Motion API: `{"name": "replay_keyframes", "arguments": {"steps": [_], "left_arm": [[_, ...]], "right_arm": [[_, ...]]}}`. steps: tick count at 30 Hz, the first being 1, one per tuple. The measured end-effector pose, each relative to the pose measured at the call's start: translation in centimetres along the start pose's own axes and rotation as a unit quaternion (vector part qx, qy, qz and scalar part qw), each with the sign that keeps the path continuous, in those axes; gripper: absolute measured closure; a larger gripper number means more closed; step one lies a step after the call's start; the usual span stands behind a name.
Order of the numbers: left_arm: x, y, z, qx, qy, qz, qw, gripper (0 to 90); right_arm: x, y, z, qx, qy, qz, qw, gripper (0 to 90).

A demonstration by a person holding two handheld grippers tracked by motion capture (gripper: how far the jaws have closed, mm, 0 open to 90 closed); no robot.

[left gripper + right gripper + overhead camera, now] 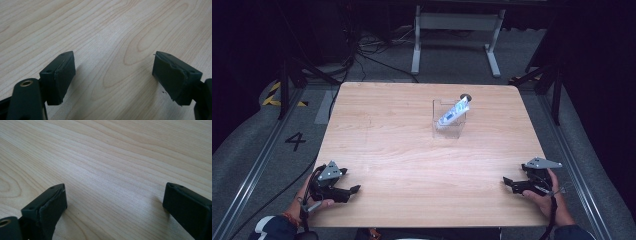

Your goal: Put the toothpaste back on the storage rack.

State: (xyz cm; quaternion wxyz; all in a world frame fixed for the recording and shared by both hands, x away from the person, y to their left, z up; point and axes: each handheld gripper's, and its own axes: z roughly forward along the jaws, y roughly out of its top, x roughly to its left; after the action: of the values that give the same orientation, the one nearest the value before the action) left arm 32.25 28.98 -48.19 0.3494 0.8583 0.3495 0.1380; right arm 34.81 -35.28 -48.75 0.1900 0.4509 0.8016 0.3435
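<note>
Left tool [353,190] and right tool [508,183] rest low near the table's [412,165] front corners, jaws apart and gripping nothing, pointing inward across bare wood. Well beyond them, a white tube [453,113] leans tilted inside a clear box [448,129] near the far edge.

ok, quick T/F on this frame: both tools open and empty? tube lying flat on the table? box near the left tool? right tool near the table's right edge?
1. Both tools are open and empty. True: left tool and right tool have nothing between the jaws.
2. The tube lies flat on the table. False: it leans tilted inside the clear box.
3. The clear box sits beside the left tool. False: it stands far off, toward the table's far side.
4. The right tool is near the table's right edge. True.
</note>
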Motion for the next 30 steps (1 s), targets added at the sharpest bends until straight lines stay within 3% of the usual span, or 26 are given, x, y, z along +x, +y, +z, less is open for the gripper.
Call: {"name": "replay_keyframes", "arguments": {"steps": [21, 30], "left_arm": [[-0.13, 0.18, 0.25, 0.004, 0.006, -0.01, 0.9999, 14.6], [-0.04, 0.4, 0.38, 0.008, 0.019, -0.018, 0.9996, 14.0]], "right_arm": [[-0.04, 0.03, 0.03, 0.0, 0.002, -0.001, 1.0, 5.4], [-0.04, 0.03, 0.04, 0.0, 0.003, -0.001, 1.0, 5.4]]}}
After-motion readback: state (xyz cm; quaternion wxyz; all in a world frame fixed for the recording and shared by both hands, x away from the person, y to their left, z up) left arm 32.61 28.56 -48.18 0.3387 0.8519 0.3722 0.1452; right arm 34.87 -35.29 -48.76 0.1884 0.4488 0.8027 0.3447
